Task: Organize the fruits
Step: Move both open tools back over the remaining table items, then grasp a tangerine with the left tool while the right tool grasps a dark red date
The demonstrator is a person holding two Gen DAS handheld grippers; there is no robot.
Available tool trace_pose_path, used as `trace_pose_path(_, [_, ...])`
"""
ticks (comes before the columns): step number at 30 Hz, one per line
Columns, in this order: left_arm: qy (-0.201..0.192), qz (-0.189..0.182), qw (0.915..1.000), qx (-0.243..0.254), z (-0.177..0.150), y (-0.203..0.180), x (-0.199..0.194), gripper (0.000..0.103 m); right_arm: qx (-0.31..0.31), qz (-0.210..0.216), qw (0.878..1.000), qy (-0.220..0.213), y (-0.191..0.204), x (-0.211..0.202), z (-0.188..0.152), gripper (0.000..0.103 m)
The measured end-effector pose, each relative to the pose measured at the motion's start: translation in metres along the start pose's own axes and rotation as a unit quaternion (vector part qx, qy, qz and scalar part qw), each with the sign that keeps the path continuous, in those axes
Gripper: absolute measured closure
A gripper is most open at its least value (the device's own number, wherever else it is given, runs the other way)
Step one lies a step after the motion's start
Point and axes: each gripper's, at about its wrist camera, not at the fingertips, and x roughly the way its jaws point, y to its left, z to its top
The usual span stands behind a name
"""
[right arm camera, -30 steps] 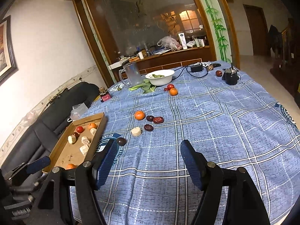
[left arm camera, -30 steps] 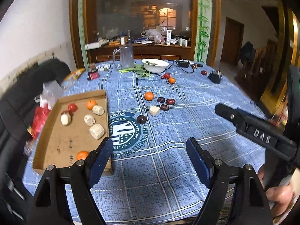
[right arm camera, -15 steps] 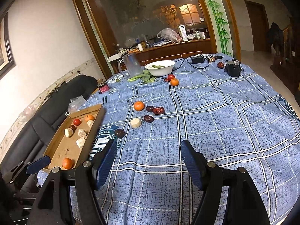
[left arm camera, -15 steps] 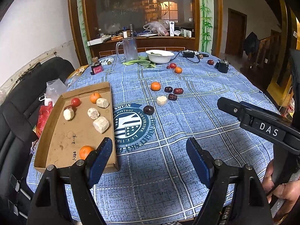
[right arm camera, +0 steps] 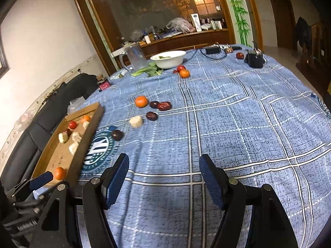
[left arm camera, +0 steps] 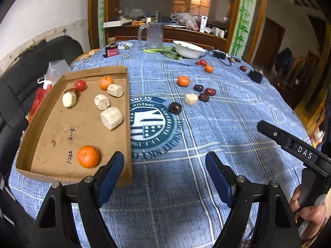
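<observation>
Shallow cardboard tray on blue checked cloth of table, holds two oranges, one red round fruit, four pale rough chunks. Loose on cloth: orange, three wrinkled dark dates, dark plum, pale chunk. Left gripper and right gripper: fingers wide, empty. Only left view shows hand.

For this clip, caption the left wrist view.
Open left gripper over blue tablecloth, cardboard tray of fruit beside it.
</observation>
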Motion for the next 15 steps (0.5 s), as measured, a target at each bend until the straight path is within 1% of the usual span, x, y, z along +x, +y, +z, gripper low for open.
trace_pose_path(2, [-0.002, -0.008, 0.9999, -0.007, 0.005, 0.005, 0.004, 0.023, 0.005, -0.001, 1.000, 0.008, -0.006, 0.008, 0.007, 0.028])
trace_pose_path(5, [0.006, -0.026, 0.9995, -0.014, 0.018, 0.010, 0.014, 0.023, 0.005, 0.003, 1.000, 0.025, -0.009, 0.023, 0.021, 0.028])
trace_pose_path(9, [0.024, -0.065, 0.9975, -0.017, 0.050, 0.012, 0.028, 0.023, -0.010, 0.010, 0.998, 0.058, -0.004, 0.049, 0.042, 0.028])
trace_pose_path(10, [0.026, -0.069, 0.9971, -0.016, 0.060, 0.013, 0.033, 0.023, -0.014, 0.009, 0.998, 0.064, -0.003, 0.056, 0.046, 0.028])
trace_pose_path(13, [0.032, -0.056, 0.9979, -0.004, 0.084, 0.010, 0.050, 0.023, -0.035, -0.001, 0.996, 0.078, 0.003, 0.077, 0.055, 0.028])
trace_pose_path(15, [0.042, -0.060, 0.9973, -0.002, 0.100, 0.011, 0.066, 0.023, -0.053, -0.010, 0.995, 0.087, 0.007, 0.092, 0.060, 0.028])
